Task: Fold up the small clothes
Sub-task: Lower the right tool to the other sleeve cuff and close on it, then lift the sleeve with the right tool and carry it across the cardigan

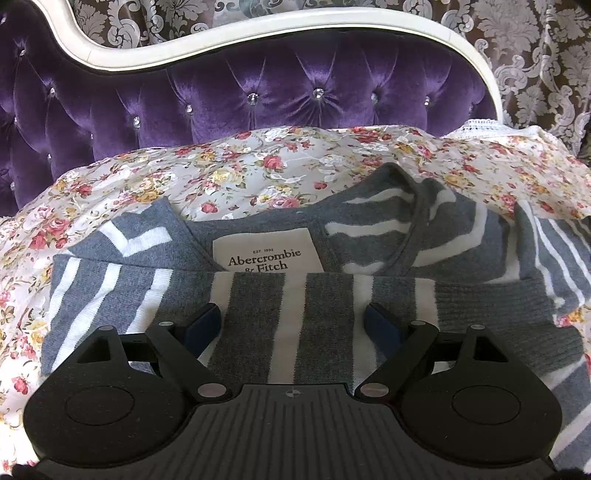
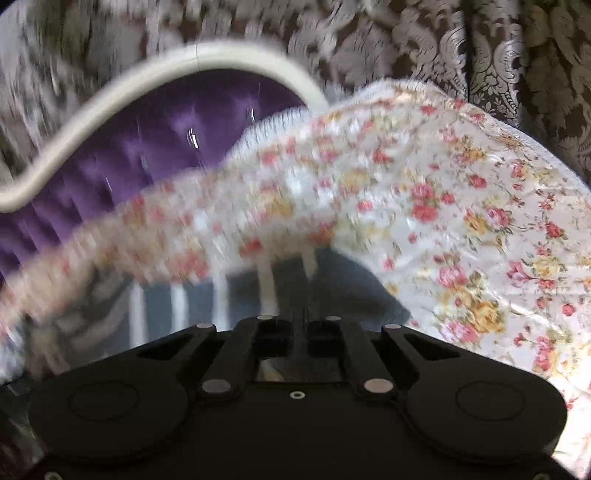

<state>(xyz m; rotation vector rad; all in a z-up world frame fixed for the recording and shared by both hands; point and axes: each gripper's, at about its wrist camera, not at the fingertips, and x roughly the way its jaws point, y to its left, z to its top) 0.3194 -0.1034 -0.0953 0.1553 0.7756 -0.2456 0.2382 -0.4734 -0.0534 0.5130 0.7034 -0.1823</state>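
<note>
The left gripper (image 1: pixel 293 321) has its two black fingers with dark blue pads (image 1: pixel 382 323) wide apart. Between them lies a folded part of the grey and white striped knitted sweater (image 1: pixel 258 314), and the pads do not press on it. Whether they touch the fabric at the sides I cannot tell. The sweater lies spread just in front of this gripper, with its grey ribbed hem (image 1: pixel 495 310) turned to the right side. Behind the fold the neckline is open and shows a cream rectangular label (image 1: pixel 267 254) with dark letters.

The right gripper (image 2: pixel 299 325) has its jaws brought fully together. The same striped sweater (image 2: pixel 236 299) is directly in front of its tips. This view is strongly blurred, so I cannot tell if a bit of the fabric is caught between the closed fingers.

Under the sweater there is a shiny white bed cover with red and yellow roses (image 1: pixel 221 173). In the right wrist view it rises in a big wrinkled fold (image 2: pixel 461 221) to the right of the gripper. Behind the cover stands a purple velvet tufted headboard (image 1: pixel 258 74) with small crystal buttons and a curved cream frame (image 1: pixel 258 33). Further back hangs a brown curtain with silver ornaments (image 1: pixel 535 55).
</note>
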